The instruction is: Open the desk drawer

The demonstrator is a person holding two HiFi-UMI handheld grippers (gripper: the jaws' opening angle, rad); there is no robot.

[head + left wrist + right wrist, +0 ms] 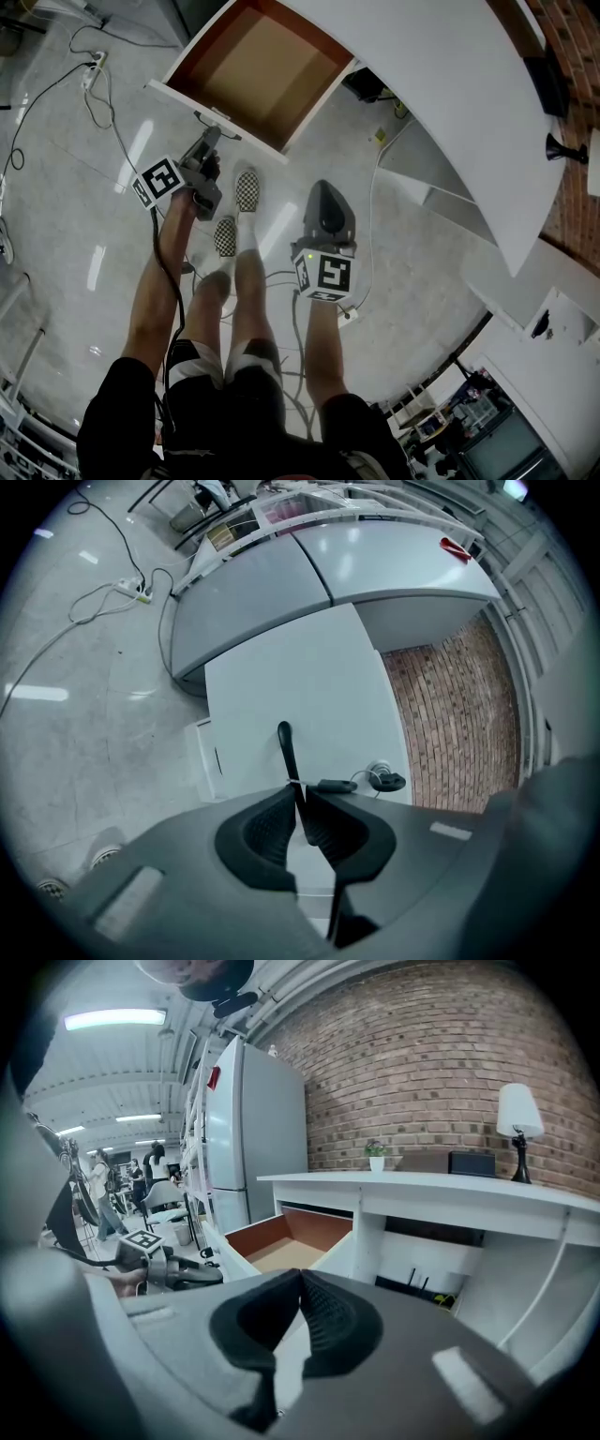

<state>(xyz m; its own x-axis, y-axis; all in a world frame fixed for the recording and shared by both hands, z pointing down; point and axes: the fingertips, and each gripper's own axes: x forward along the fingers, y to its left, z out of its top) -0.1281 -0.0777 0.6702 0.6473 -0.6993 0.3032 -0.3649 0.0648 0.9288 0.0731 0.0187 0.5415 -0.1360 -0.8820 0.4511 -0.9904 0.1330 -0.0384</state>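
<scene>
The desk drawer stands pulled out from the white desk, and its brown inside shows bare. My left gripper is at the drawer's white front, shut on the thin black handle. In the left gripper view the handle runs up from between the pads of that gripper, against the white front. A key with a black fob hangs in the lock beside it. My right gripper hangs over the floor to the right, shut and empty. From there the open drawer shows.
Cables and a power strip lie on the glossy floor at the left. The person's checkered shoes stand between the grippers. A lamp and a dark box sit on the desk by a brick wall. A fridge stands behind.
</scene>
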